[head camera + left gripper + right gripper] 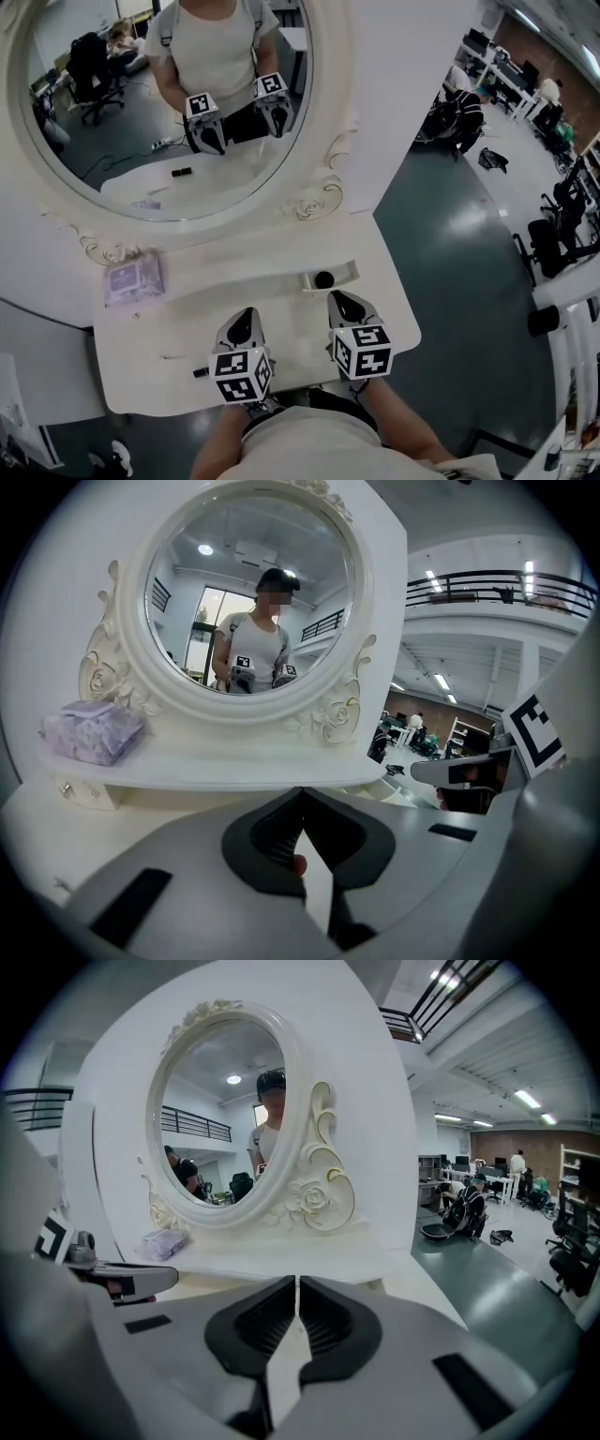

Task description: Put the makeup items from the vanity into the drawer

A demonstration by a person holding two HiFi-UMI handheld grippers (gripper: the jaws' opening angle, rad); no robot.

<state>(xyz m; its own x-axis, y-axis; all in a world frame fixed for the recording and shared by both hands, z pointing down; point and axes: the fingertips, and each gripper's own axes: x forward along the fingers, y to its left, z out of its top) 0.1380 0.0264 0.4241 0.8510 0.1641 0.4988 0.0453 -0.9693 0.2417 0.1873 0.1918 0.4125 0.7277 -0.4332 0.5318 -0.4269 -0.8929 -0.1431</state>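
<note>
A white vanity (178, 337) carries an oval mirror (56, 178) and a raised shelf. Under the shelf at the right, a small drawer (345, 273) stands pulled out with a round black item (323, 279) in it. A small black makeup item (200, 372) lies on the tabletop by the front edge, beside my left gripper (246, 323). This gripper's jaws meet at the tips (301, 794); a small reddish thing (298, 862) shows in the gap behind them, and I cannot tell what it is. My right gripper (345, 306) (297, 1283) is shut with nothing between its jaws. Both hover over the tabletop, pointing at the mirror.
A purple packet (132, 277) (92, 731) lies on the shelf's left end, above a shut little drawer with a knob (66, 787). Right of the vanity is grey floor (450, 281), with office chairs and people at desks further off. The mirror shows the person and both grippers.
</note>
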